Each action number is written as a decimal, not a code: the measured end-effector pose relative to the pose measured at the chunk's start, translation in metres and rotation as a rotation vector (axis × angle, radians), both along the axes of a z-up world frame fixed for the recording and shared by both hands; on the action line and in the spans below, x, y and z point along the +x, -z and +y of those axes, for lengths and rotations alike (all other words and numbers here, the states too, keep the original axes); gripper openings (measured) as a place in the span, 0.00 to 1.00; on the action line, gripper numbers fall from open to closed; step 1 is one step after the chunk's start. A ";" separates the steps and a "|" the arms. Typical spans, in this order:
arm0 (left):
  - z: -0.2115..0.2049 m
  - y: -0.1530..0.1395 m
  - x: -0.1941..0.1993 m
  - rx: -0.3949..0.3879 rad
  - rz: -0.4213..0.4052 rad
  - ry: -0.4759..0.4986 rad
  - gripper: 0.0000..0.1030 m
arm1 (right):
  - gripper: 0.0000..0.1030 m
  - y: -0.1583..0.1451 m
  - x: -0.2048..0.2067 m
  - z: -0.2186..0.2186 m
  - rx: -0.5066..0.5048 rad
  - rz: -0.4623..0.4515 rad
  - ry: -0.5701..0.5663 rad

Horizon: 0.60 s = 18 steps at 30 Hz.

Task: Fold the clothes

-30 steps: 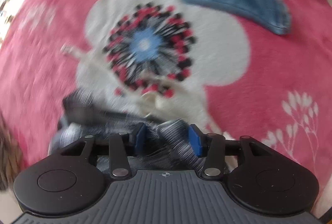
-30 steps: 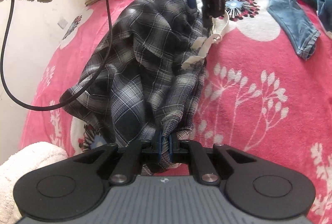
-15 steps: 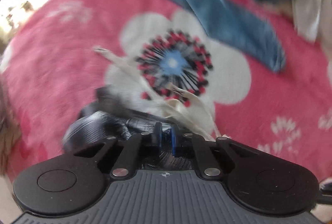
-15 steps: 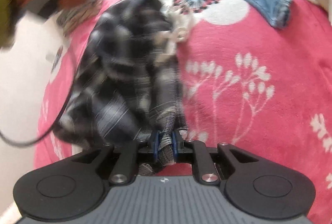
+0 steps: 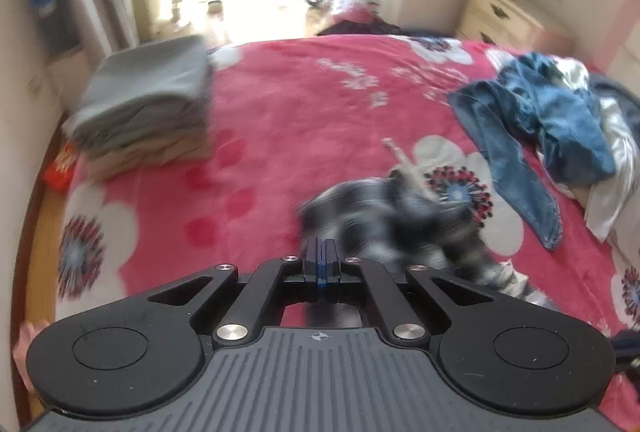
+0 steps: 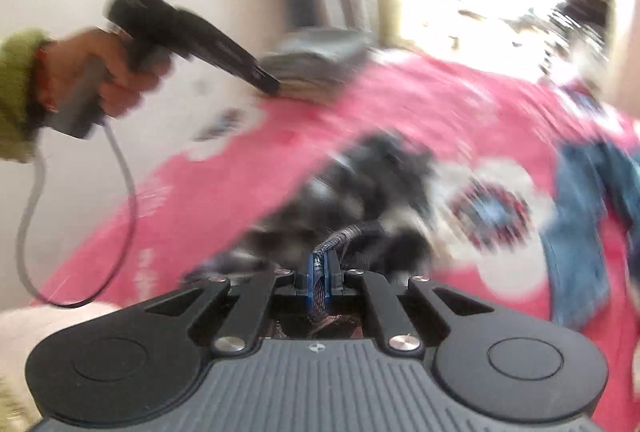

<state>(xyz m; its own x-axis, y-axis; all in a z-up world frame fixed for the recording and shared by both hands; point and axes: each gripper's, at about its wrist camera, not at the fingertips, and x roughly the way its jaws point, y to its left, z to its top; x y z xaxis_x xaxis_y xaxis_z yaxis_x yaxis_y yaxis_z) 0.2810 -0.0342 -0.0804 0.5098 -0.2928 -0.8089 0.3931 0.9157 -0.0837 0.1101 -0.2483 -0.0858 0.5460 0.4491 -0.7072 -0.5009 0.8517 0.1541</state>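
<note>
Plush pink blanket point(image 5: 280, 119) under crumpled plaid shirt point(image 6: 360, 191), pinched by right gripper point(image 6: 320, 272); left gripper point(image 5: 320, 260) closed, empty.

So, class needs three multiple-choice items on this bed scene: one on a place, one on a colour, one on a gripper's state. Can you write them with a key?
1. In the left wrist view, where is the folded stack?
A. At the bed's left edge
B. On the floor
C. Held up in the air

2. What is the main colour of the blanket?
A. Green
B. Pink-red
C. Grey

3. How is the right gripper?
A. Open and empty
B. Shut on a sock
C. Shut on the plaid garment

Key: 1 A, the stack rests on the blanket by its left edge. 2 B, pink-red with white flowers. 3 C, plaid cloth is pinched between the closed fingers.
</note>
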 end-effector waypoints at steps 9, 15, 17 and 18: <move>0.009 0.031 -0.007 -0.171 0.145 0.047 0.27 | 0.06 0.019 0.005 0.085 -0.097 0.047 -0.169; -0.031 0.041 -0.024 -0.166 0.220 0.229 0.34 | 0.06 0.041 -0.015 0.101 -0.163 0.060 -0.055; -0.039 0.046 -0.036 -0.154 0.240 0.268 0.35 | 0.07 0.047 -0.022 0.088 -0.135 0.100 0.011; -0.041 0.051 -0.041 -0.147 0.256 0.279 0.35 | 0.09 0.051 -0.025 0.079 -0.121 0.127 0.059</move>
